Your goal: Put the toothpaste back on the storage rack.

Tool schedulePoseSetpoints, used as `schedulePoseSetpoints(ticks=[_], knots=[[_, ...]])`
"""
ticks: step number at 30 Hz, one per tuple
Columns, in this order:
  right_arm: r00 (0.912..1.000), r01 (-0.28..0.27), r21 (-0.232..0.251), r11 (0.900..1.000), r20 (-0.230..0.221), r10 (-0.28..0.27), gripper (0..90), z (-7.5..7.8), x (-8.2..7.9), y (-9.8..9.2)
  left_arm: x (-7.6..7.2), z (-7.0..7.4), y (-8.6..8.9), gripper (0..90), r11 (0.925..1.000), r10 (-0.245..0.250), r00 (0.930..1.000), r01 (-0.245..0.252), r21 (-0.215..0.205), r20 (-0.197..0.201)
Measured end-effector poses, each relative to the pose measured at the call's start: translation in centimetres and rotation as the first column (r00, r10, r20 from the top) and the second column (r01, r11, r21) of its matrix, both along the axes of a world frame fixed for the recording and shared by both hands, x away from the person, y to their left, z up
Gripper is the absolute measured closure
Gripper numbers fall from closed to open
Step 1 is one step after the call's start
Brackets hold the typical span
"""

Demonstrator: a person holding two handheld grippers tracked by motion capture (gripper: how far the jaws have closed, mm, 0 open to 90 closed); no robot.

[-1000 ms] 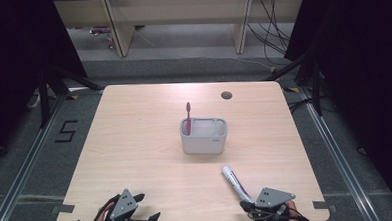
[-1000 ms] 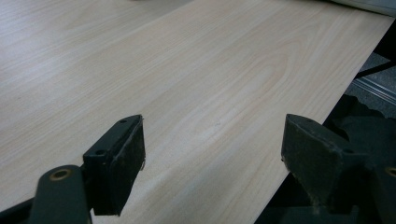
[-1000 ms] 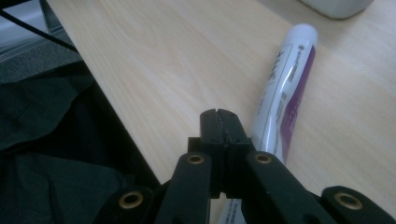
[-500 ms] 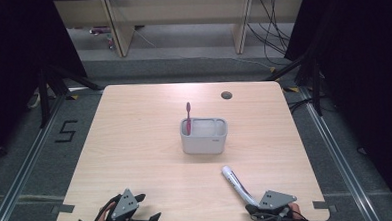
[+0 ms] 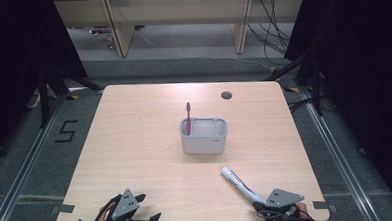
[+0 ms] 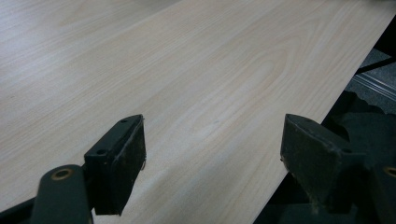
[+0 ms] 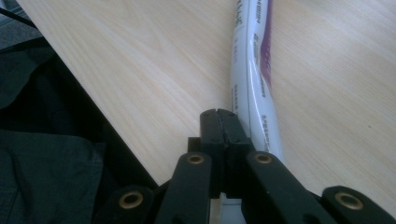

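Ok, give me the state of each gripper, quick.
Left gripper: open, nothing between the jaws, over the table.
Right gripper: shut; a white tube lies against it, but whether it is gripped cannot be told.

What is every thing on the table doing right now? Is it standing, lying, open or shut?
Toothpaste tube: lying flat near the table's front edge, its end at the right gripper.
Toothbrush: standing upright in the holder.
Holder: upright, mid-table.
Left gripper: open, nothing between the jaws.
Right gripper: shut, beside the tube.
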State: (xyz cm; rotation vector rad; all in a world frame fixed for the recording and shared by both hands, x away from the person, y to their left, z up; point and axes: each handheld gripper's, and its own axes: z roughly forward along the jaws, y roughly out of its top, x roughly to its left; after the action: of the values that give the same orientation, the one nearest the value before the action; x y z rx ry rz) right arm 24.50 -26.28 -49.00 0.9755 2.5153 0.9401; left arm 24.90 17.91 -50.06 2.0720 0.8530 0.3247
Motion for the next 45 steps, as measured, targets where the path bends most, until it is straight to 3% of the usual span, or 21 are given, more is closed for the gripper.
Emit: schedulePoseSetpoints(ticks=[3,4,11,12,13,16,17,18,19,20,21,24,25,43,45], knots=[[0.9998,0.021,-0.004,1.000,-0.001,-0.021,90.0,0.0,0.1,-0.4,0.0,-0.1,-0.1,22.0,0.9999,0.003,1.0000,-0.003,-0.014,-0.001],[0.9998,0.021,-0.006,1.000,0.000,-0.021,90.0,0.0,0.2,-0.6,0.0,0.0,0.0,22.0,0.9999,-0.011,0.9999,0.011,0.010,-0.003],[0.9976,0.070,-0.006,0.998,0.000,-0.070,90.0,0.0,0.5,-1.6,0.0,0.1,0.0,22.5,0.9995,-0.014,0.9999,0.014,0.029,-0.009],[0.9981,0.059,-0.007,0.998,0.018,-0.059,90.0,-0.1,0.7,-1.7,-0.1,0.1,-0.1,22.6,0.9999,-0.007,0.9999,0.007,0.015,-0.007],[0.9981,0.059,-0.009,0.998,0.019,-0.059,90.0,0.0,0.8,-1.8,0.0,0.1,0.0,22.5,0.9994,-0.017,0.9998,0.017,0.030,-0.007],[0.9959,0.091,-0.010,0.996,0.004,-0.091,90.0,0.0,1.0,-2.1,0.0,0.0,-0.2,22.5,1.0000,-0.007,1.0000,0.007,0.006,-0.003],[0.9950,0.099,-0.010,0.995,0.005,-0.099,90.0,0.0,1.1,-2.3,0.0,0.0,-0.1,22.6,0.9996,-0.012,0.9999,0.012,0.025,-0.001],[0.9951,0.099,-0.016,0.995,0.011,-0.099,90.0,0.0,1.2,-2.4,0.0,-0.1,-0.2,22.6,0.9999,-0.012,0.9999,0.012,0.004,-0.008],[0.9930,0.118,-0.006,0.993,0.005,-0.118,90.0,-0.1,1.2,-2.3,0.0,0.0,-0.2,22.6,0.9998,-0.016,0.9998,0.016,0.013,-0.011],[0.9955,0.088,-0.018,0.996,0.036,-0.087,90.0,-0.1,1.6,-2.6,0.1,0.0,0.0,22.6,0.9989,-0.023,0.9997,0.023,0.041,-0.012],[0.9934,0.115,-0.020,0.993,0.009,-0.114,90.0,0.1,1.5,-2.6,0.1,0.0,-0.1,22.6,0.9990,-0.021,0.9997,0.022,0.039,-0.012],[0.9929,0.117,-0.023,0.993,0.022,-0.117,90.0,0.0,1.9,-2.8,0.2,0.0,0.0,22.6,0.9984,-0.028,0.9996,0.028,0.050,-0.001],[0.9920,0.125,-0.033,0.992,0.024,-0.124,90.0,0.0,2.3,-2.7,0.0,0.0,-0.2,22.6,0.9995,-0.022,0.9997,0.022,0.022,-0.007],[0.9809,0.193,-0.067,0.979,0.039,-0.191,90.0,0.3,5.9,-3.6,0.1,0.0,-0.2,22.7,0.9989,-0.034,0.9994,0.034,0.034,-0.005],[0.9816,0.185,-0.073,0.980,0.062,-0.180,90.0,0.2,6.5,-3.7,0.1,0.0,-0.2,22.7,0.9990,-0.034,0.9994,0.034,0.031,-0.004]])
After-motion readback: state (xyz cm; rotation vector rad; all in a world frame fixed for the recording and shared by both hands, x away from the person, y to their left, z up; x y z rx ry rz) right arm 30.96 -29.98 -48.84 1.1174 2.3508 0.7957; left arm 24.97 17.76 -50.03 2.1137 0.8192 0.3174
